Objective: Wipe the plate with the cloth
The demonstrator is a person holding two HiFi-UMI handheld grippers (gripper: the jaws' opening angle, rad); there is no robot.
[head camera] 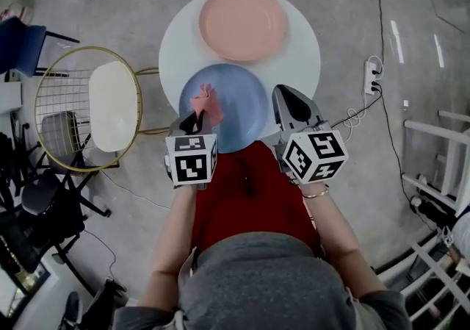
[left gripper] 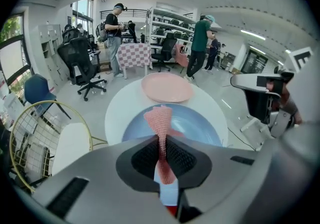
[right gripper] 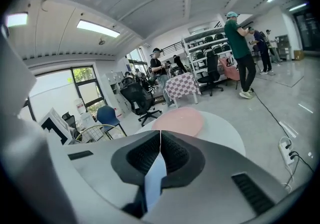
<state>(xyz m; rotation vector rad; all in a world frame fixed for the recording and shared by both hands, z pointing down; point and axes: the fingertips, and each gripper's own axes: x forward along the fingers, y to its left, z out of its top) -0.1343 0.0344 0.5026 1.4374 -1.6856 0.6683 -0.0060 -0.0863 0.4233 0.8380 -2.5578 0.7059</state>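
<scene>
A blue plate [head camera: 239, 112] lies at the near edge of a round white table [head camera: 301, 49], with a pink plate [head camera: 242, 23] behind it. My left gripper [head camera: 197, 119] hangs over the blue plate's left part, shut on a pink mesh cloth [head camera: 208, 101]. In the left gripper view the cloth [left gripper: 160, 118] sticks up from between the jaws [left gripper: 161, 140], above the blue plate [left gripper: 200, 123]. My right gripper [head camera: 286, 95] sits at the blue plate's right edge. In the right gripper view its jaws [right gripper: 160, 135] meet with nothing between them, and the pink plate [right gripper: 180, 120] lies ahead.
A gold wire chair with a white cushion [head camera: 110, 104] stands just left of the table. A power strip [head camera: 371, 75] and cables lie on the floor to the right, near white rails [head camera: 440, 130]. Office chairs and several standing people are further back [left gripper: 112, 38].
</scene>
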